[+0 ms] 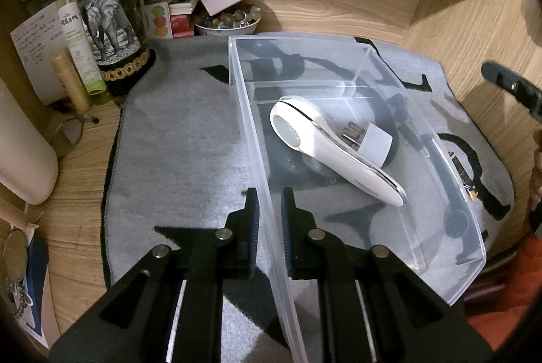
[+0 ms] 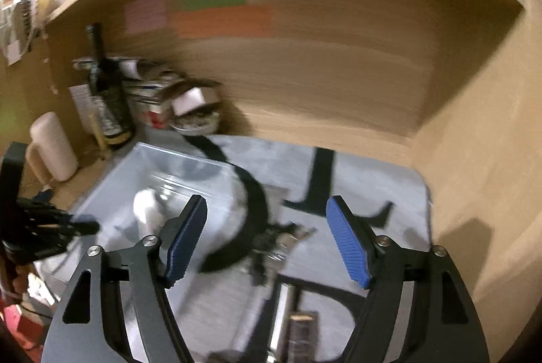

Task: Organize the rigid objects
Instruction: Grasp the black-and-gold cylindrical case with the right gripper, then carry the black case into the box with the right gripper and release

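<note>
A clear plastic bin [image 1: 352, 65] lies on a grey mat [image 1: 176, 139]. Inside it are a white handheld device [image 1: 332, 153] and a white plug adapter [image 1: 372, 143]. My left gripper [image 1: 270, 210] is shut on the bin's near wall, one finger on each side. My right gripper [image 2: 267, 237] is open and empty, held above the mat to the right of the bin [image 2: 142, 166]. A small metal-and-black object [image 2: 281, 241] lies on the mat between its fingers, and a dark bar-shaped object [image 2: 298, 325] lies nearer the camera. The right view is blurred.
A dark bottle [image 1: 108, 0] with an elephant label, tubes, papers and a bowl of stones [image 1: 230, 21] crowd the back left corner. A white jug [image 2: 50, 146] stands at the left. Wooden walls enclose the back and right. A small black strap piece [image 1: 464, 166] lies right of the bin.
</note>
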Demonstrator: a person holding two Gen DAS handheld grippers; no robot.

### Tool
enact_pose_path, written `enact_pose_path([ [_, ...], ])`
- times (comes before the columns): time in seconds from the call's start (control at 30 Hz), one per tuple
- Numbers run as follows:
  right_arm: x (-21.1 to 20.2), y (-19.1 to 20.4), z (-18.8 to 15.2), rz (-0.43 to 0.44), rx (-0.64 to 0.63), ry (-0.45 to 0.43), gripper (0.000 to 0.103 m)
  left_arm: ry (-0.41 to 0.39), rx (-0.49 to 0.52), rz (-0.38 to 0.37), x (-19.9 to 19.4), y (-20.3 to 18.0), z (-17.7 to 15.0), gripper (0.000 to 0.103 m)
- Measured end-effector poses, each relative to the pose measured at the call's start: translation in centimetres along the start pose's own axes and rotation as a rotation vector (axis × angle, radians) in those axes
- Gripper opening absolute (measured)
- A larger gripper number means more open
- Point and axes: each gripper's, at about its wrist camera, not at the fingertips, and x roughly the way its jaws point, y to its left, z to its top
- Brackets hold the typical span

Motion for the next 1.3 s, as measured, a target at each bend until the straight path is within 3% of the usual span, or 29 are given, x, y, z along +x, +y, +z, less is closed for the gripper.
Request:
enact_pose_path([
  [0.47,3.2,-4.7,-8.2,-0.054,0.120,0.222,0.069,0.010,-0.013,0.025,0.0,-0.2,0.1,0.011],
  [0.77,3.9,-4.6,-11.7,-0.048,0.093,0.324,0.054,0.012,-0.011,0.034,0.0,-0.3,0.1,0.011],
  [0.83,4.1,-4.3,-11.7,-0.056,0.082,0.307,0.048,0.012,-0.011,0.034,0.0,-0.2,0.1,0.011],
  [0.97,4.3,-4.3,-11.5,-0.045,0.091,0.293,0.022,0.013,-0.010,0.037,0.1,-0.2,0.1,0.011],
  [1.3,2.8,-4.3,-8.8,-0.038,0.122,0.186,0.021,0.009,-0.006,0.040,0.1,-0.2,0.1,0.011],
])
